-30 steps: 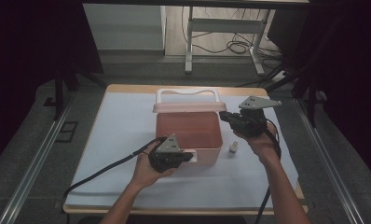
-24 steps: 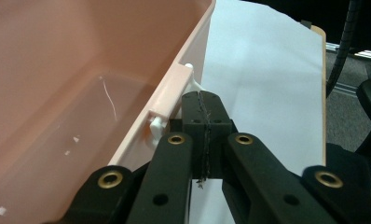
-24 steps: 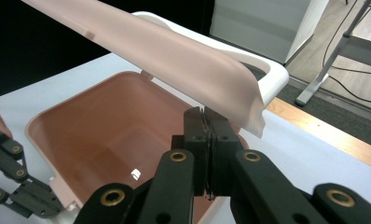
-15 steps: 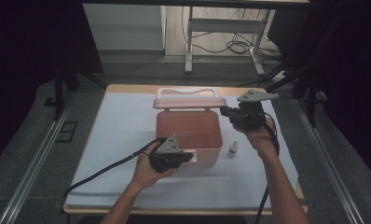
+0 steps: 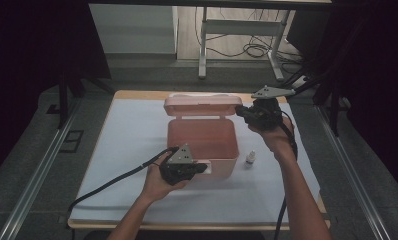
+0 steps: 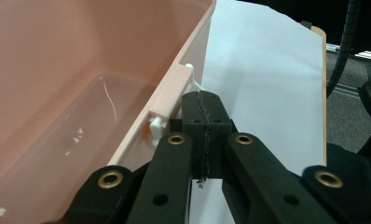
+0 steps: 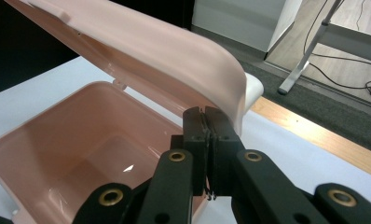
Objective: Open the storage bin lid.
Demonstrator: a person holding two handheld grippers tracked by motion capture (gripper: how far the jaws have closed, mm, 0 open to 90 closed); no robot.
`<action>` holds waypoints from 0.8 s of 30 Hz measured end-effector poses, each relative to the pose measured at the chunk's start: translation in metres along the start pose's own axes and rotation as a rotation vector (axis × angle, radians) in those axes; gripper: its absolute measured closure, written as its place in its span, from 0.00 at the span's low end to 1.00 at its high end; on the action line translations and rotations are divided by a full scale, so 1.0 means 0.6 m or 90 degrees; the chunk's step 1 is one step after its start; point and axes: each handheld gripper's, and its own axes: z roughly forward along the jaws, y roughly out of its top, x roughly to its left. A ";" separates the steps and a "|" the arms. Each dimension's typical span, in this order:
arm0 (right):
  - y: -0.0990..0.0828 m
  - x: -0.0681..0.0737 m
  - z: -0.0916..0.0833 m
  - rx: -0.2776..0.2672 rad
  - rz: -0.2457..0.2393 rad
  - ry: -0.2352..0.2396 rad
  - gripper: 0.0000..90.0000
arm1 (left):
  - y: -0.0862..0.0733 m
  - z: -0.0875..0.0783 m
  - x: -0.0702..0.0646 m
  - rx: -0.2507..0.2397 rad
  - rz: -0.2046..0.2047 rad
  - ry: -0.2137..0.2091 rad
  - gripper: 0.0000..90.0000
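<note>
A pink plastic box [image 5: 226,162] stands open in the middle of the table, its lid [image 5: 202,106] tilted up at the back. My left gripper [image 5: 204,167] is shut, its tips against the box's front wall [image 6: 127,140] beside a white latch [image 6: 155,123]; nothing shows between its jaws [image 6: 203,100]. My right gripper [image 5: 238,111] is shut too and sits at the lid's right corner. In the right gripper view its tips [image 7: 204,116] rest under the curved lid edge [image 7: 221,70], above the empty box interior [image 7: 81,140].
A small white dropper bottle [image 5: 250,159] stands on the white table cover [image 5: 132,135] just right of the box. The table's wooden edge [image 7: 323,135] runs behind the lid. Cables trail from both grippers, and desk legs with cords stand on the floor beyond.
The right gripper has moved up and toward the back, and the lid has swung from half raised to more upright. The left gripper has stayed at the box's front.
</note>
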 end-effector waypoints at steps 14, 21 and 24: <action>0.021 -0.023 0.036 0.014 0.018 -0.012 0.97 | -0.002 0.000 -0.003 -0.003 0.002 0.007 1.00; 0.029 -0.034 0.052 0.022 0.024 -0.020 0.97 | -0.004 0.001 -0.003 -0.010 -0.002 0.006 1.00; 0.029 -0.037 0.058 0.023 0.028 -0.023 0.97 | -0.004 0.001 -0.003 -0.011 -0.004 0.005 1.00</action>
